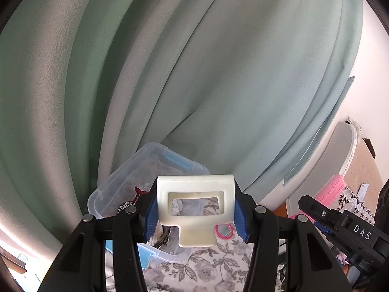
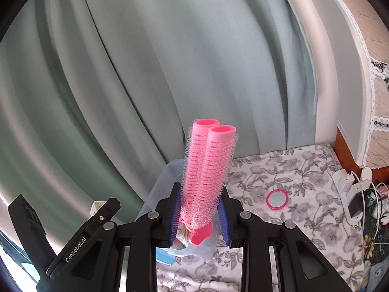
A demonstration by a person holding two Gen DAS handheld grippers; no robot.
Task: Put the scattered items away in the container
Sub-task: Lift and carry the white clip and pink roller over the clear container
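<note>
My left gripper [image 1: 195, 215] is shut on a cream plastic hair clip [image 1: 195, 202] and holds it just above the clear plastic container [image 1: 114, 187], which has blue latches and several small items inside. My right gripper [image 2: 200, 215] is shut on a pink double hair roller [image 2: 206, 168] that stands upright over the container's near end [image 2: 165, 182]. A small round pink-rimmed mirror [image 2: 277, 199] lies on the floral cloth to the right; it also shows in the left wrist view [image 1: 225, 231].
The floral cloth [image 2: 291, 231] covers the surface. A green curtain [image 1: 170, 73] hangs close behind the container. White chargers and cables [image 2: 352, 194] lie at the far right by a lace-covered object [image 2: 352, 73]. The right gripper's body shows in the left wrist view [image 1: 345, 223].
</note>
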